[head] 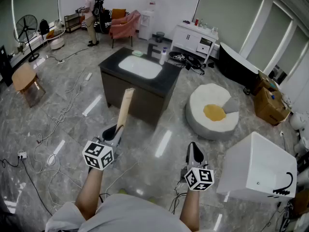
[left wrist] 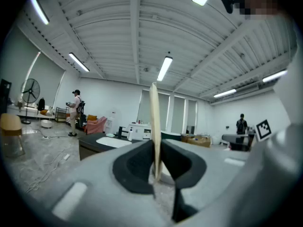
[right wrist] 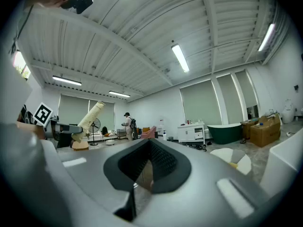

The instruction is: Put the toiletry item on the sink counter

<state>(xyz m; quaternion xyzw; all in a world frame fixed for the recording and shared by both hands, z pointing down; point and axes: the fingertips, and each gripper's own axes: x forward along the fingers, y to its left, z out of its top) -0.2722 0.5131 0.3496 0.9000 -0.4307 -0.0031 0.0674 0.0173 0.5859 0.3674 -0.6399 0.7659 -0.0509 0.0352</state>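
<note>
A long tan tube [head: 125, 108], the toiletry item, sticks up and forward from my left gripper [head: 116, 131], whose jaws are shut on its lower end. In the left gripper view the tube [left wrist: 154, 126] shows edge-on between the pads of the left gripper [left wrist: 156, 168]. The dark sink counter [head: 166, 79] with its white basin [head: 140, 66] stands some way ahead across the floor. My right gripper [head: 194, 153] hangs lower right, shut with nothing in it; in its own view the right gripper [right wrist: 147, 167] has its pads together, and the tube [right wrist: 89, 119] appears at left.
A white bottle [head: 163, 56] and a green item [head: 137, 53] sit on the counter's far edge. A round white pouf [head: 212, 111] lies to the right, a white box [head: 258, 168] nearer right. Cables [head: 58, 129] trail over the floor at left. A person [head: 89, 16] stands at the back.
</note>
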